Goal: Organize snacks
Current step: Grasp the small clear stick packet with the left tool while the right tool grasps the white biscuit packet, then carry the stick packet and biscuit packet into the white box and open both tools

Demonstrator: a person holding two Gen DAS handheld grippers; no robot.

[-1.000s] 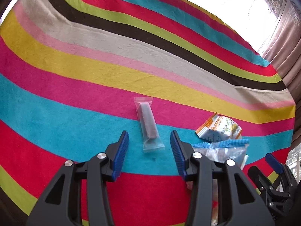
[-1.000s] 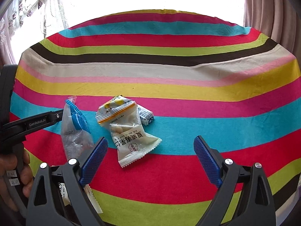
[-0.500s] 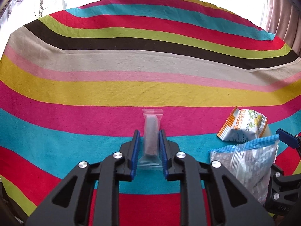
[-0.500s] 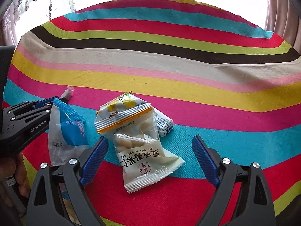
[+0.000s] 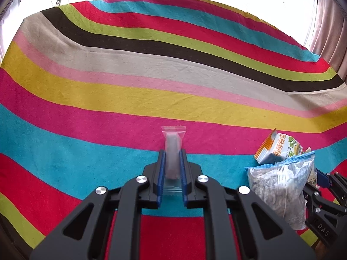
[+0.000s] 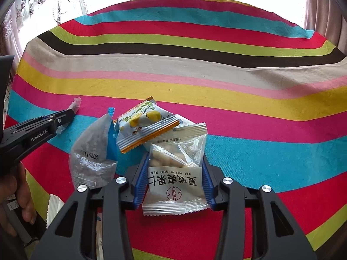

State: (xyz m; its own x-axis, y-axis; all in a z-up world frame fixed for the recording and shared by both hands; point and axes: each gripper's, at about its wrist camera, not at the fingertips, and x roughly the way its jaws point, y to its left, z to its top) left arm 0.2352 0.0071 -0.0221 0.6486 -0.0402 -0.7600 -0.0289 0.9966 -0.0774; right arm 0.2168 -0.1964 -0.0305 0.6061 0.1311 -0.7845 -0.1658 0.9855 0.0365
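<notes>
My left gripper [image 5: 172,158] is shut on a clear-wrapped dark snack bar [image 5: 172,145] over the striped cloth [image 5: 151,75]. My right gripper [image 6: 174,162] is shut on a clear and white nut packet [image 6: 175,173] with Chinese print. An orange-edged white packet [image 6: 145,125] lies partly on the nut packet's far end. A clear bag with a blue top [image 6: 93,151] lies to its left. Both show in the left wrist view, the orange-edged packet [image 5: 279,145] and the blue-topped bag [image 5: 282,184], at the right. The left gripper shows in the right wrist view [image 6: 65,117] at the left.
The striped cloth [image 6: 238,82] covers the whole surface up to a bright window. Curtains [image 5: 331,32] hang at the far right. A hand [image 6: 15,197] holds the left gripper's handle. A white wrapper edge [image 6: 53,208] lies near the bottom left of the right wrist view.
My left gripper shut on the snack bar. My right gripper moved forward and closed from wide open onto the nut packet.
</notes>
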